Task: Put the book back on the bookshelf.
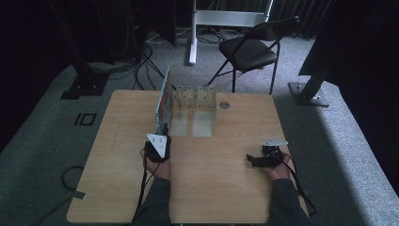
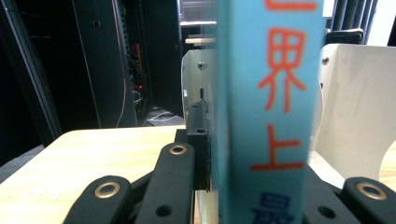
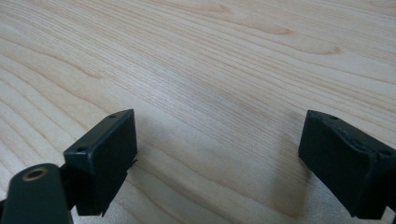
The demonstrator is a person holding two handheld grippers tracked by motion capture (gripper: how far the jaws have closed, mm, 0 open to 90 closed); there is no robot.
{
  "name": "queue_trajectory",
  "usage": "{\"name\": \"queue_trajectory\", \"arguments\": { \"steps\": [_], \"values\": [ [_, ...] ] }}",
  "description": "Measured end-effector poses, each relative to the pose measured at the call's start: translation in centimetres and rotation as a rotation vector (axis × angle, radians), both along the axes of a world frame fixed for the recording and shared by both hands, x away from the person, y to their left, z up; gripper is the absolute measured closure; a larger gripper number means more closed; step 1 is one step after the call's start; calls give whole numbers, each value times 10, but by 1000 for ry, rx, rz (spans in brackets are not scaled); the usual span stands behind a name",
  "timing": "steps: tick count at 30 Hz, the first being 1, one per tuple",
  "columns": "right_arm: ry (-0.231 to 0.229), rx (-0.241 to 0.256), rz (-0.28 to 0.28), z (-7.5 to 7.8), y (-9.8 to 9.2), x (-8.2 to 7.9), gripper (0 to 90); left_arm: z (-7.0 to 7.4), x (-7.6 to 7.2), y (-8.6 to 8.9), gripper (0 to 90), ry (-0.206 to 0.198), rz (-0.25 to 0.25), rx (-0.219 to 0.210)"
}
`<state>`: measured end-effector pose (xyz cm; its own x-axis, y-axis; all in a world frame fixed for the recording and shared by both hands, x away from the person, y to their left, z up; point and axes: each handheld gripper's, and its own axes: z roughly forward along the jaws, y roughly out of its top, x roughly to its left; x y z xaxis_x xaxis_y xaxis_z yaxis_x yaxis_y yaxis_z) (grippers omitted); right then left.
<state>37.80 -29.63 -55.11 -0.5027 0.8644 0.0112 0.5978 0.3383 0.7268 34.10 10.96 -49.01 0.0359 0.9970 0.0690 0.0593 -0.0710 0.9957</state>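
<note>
Left gripper (image 1: 162,129) seen clamped on thin flat book (image 1: 163,100), light blue cover with red-orange characters, held upright on edge at left end of rack (image 1: 197,106). Rack made of pale metal sheet, row of wooden pegs along back, placed at far middle of table (image 1: 117,155). Tabletop of light wood, grain visible, corners rounded. Right gripper (image 1: 251,160) held low over bare wood near right edge, blocky black jaws spread wide apart, nothing gripped. Black folding chair (image 1: 251,49) seen beyond table, on grey carpet.

A lab or studio: black curtains (image 1: 28,37), floor cables (image 1: 141,66), folding chair (image 1: 251,47)
</note>
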Motion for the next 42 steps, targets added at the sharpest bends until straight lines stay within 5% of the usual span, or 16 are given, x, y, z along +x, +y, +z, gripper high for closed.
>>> {"name": "queue_trajectory", "arguments": {
  "steps": [42],
  "values": [
    [-2, -5, 1, 0, 0, 0, 112, -8, -12, 15, 803, 42, -30, -56]
  ]
}}
